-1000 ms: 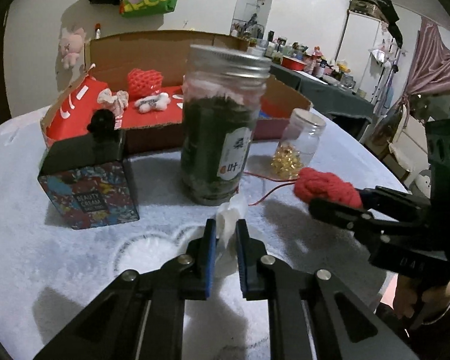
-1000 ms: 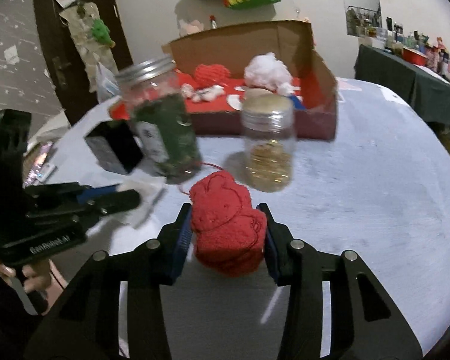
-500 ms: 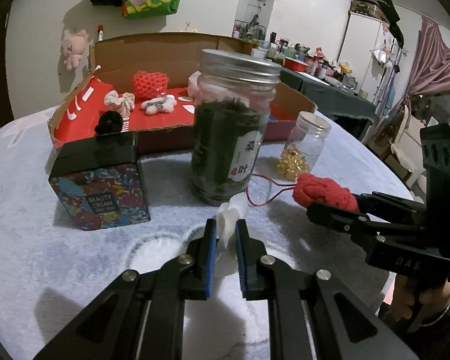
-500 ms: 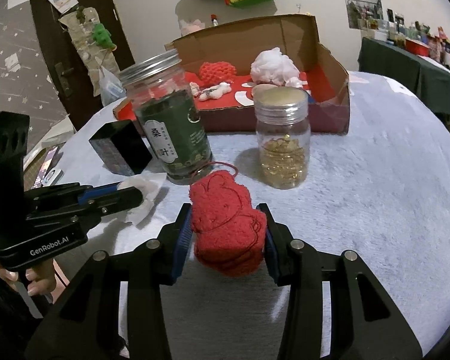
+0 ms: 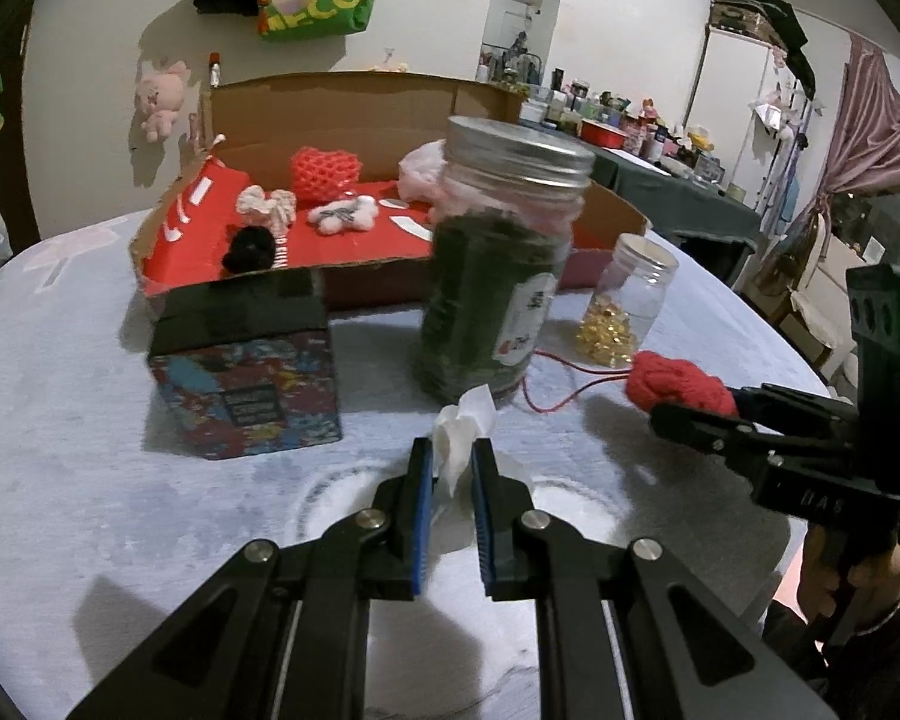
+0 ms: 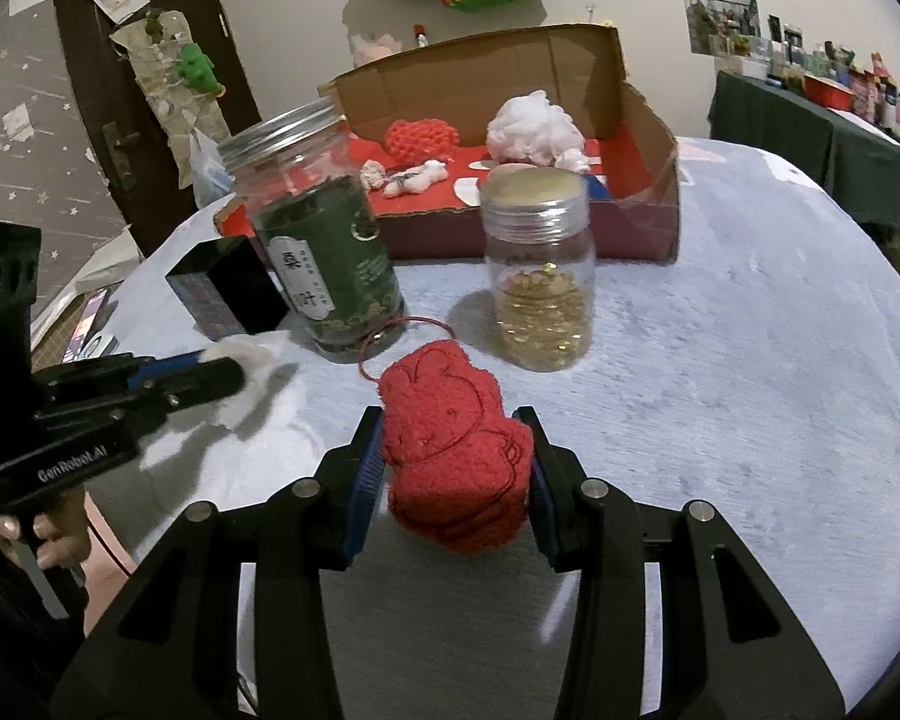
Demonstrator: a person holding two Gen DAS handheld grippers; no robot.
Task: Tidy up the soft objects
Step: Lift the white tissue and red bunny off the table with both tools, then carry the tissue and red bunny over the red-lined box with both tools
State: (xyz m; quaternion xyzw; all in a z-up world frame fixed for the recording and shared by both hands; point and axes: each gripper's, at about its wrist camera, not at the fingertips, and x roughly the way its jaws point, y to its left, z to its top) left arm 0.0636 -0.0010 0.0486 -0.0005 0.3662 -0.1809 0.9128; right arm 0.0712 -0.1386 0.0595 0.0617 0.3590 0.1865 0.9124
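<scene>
While my left gripper (image 5: 452, 465) pinched tissue (image 5: 463, 427) and my right (image 6: 453, 461) clamped the toy (image 6: 453, 459), both needed carrying over the jar (image 6: 318, 228) into the box (image 6: 642, 114).

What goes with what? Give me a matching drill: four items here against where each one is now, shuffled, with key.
Items:
1. red plush toy
2. white tissue
3. red mesh ball
4. green-label jar

Places:
A. inside the cardboard box
B. pinched in the left gripper
C. standing on the table, lid on
D. clamped in the right gripper

Pairs: 1-D, 2-B, 3-A, 4-C
</scene>
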